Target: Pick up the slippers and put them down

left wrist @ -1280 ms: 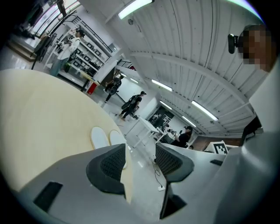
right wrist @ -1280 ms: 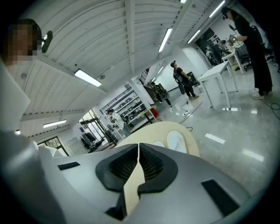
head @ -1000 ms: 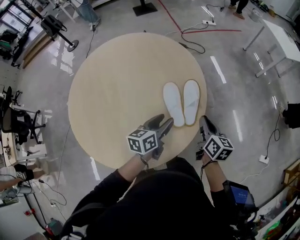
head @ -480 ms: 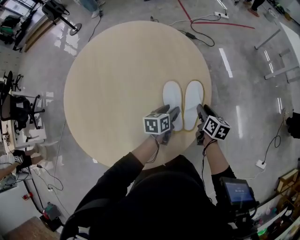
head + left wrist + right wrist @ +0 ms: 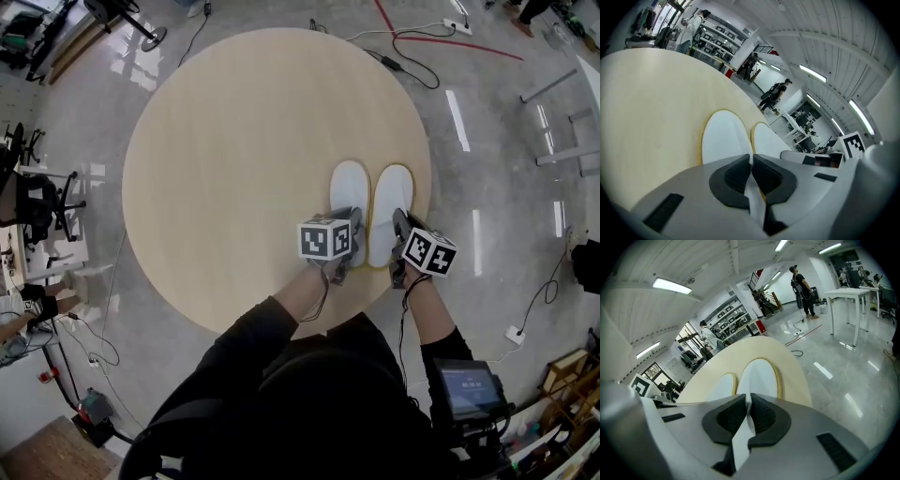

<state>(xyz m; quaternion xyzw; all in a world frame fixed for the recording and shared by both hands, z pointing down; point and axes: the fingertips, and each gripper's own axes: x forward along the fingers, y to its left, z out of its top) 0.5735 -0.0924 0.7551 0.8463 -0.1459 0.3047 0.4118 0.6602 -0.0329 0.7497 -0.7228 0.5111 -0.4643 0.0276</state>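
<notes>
Round pale wood table (image 5: 234, 141) mid-frame; glossy grey floor (image 5: 487, 150), cables (image 5: 412, 61) upper right. L slipper (image 5: 349, 183) & R slipper (image 5: 389, 192) side by side, table's lower right. L gripper (image 5: 351, 225), R gripper (image 5: 398, 225): jaws just been closing, each pinching its slipper's heel.

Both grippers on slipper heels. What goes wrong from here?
Each grip is only a thin heel edge: left gripper on the left slipper; right gripper, jaws just closed further, on the right slipper. Either may slip out when lifted.
The right slipper lies near the table edge; dropped, it might fall off.
</notes>
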